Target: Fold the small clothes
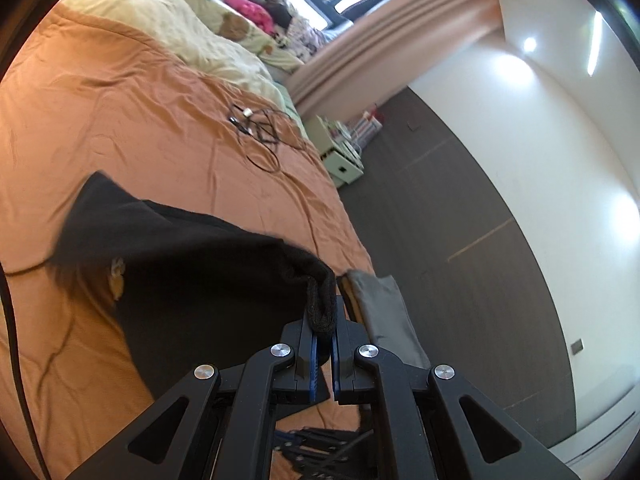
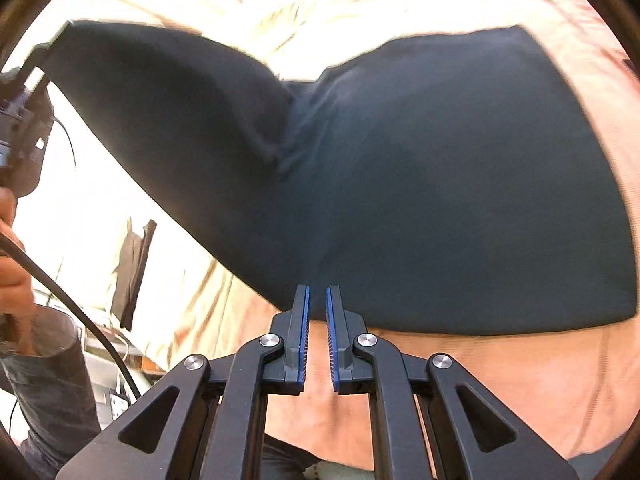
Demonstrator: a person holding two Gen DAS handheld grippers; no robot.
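A black garment (image 1: 192,280) hangs lifted above the orange bedspread (image 1: 120,112), with a small beige print (image 1: 117,280) showing on it. My left gripper (image 1: 325,322) is shut on its thick ribbed edge, which bunches over the fingertips. In the right wrist view the same garment (image 2: 460,200) spreads wide in front. One straight edge runs taut from the left gripper (image 2: 20,120), at the far left in a person's hand (image 2: 12,248), down to my right gripper (image 2: 318,292). The right gripper is shut on the garment's lower corner, its blue pads (image 2: 306,320) a narrow slit apart.
Black cables (image 1: 260,132) lie on the bedspread further up. A cream quilt (image 1: 172,28) and soft toys are at the head. A grey folded cloth (image 1: 384,312) lies at the bed's edge. A white nightstand (image 1: 340,156) stands on the dark floor. A person's trouser leg (image 2: 48,380) is at lower left.
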